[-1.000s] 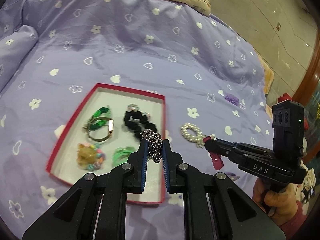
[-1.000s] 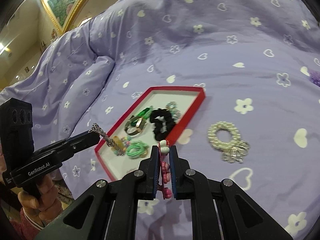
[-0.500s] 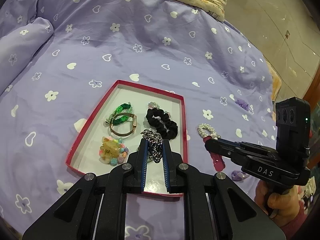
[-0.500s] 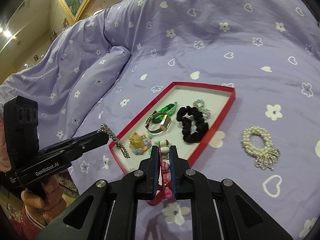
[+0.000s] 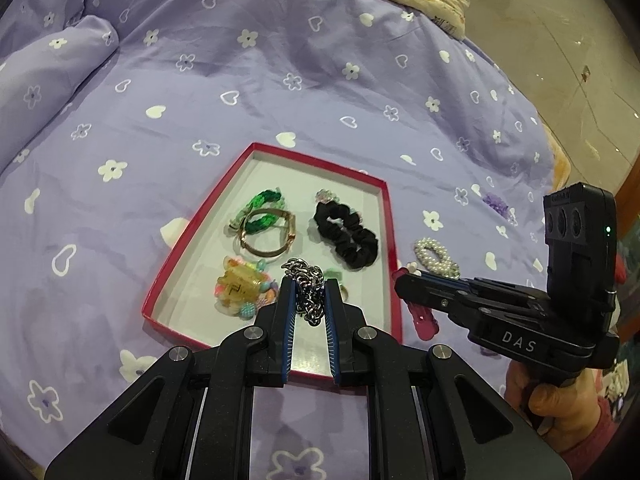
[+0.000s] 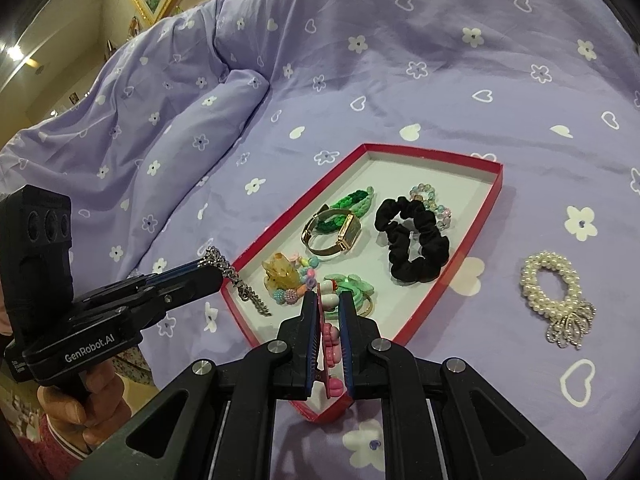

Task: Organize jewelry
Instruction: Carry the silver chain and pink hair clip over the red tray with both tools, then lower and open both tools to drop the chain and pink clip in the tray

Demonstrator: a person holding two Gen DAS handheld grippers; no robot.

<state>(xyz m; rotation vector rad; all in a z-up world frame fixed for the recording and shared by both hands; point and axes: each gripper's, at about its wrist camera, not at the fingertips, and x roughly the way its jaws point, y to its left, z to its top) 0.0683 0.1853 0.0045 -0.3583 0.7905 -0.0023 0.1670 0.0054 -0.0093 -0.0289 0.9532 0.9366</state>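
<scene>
My left gripper [image 5: 310, 284] is shut on a bunched silver chain [image 5: 307, 294] that hangs over the near part of the red-rimmed tray [image 5: 387, 216]. In the right wrist view the chain [image 6: 240, 286] dangles from the left gripper [image 6: 210, 266] above the tray's left corner. A pink hair clip [image 6: 331, 344] with a white charm is clamped in my shut right gripper [image 6: 329, 300], above the near corner of the tray [image 6: 482, 212]. The right gripper [image 5: 400, 278] and the clip [image 5: 422, 318] hover just right of the tray.
The tray holds a black scrunchie [image 6: 416, 240], gold watch [image 6: 334, 232], green braid [image 6: 354, 200], yellow bead bracelet [image 6: 286, 280] and green rings [image 6: 354, 288]. A pearl bracelet [image 6: 554, 292] lies on the purple bedspread [image 6: 440, 80] to the right. A purple trinket [image 5: 494, 202] lies farther off.
Both grippers have moved in over the tray's near edge with the chain and the clip still held. The tray now sits more to the right in both views.
</scene>
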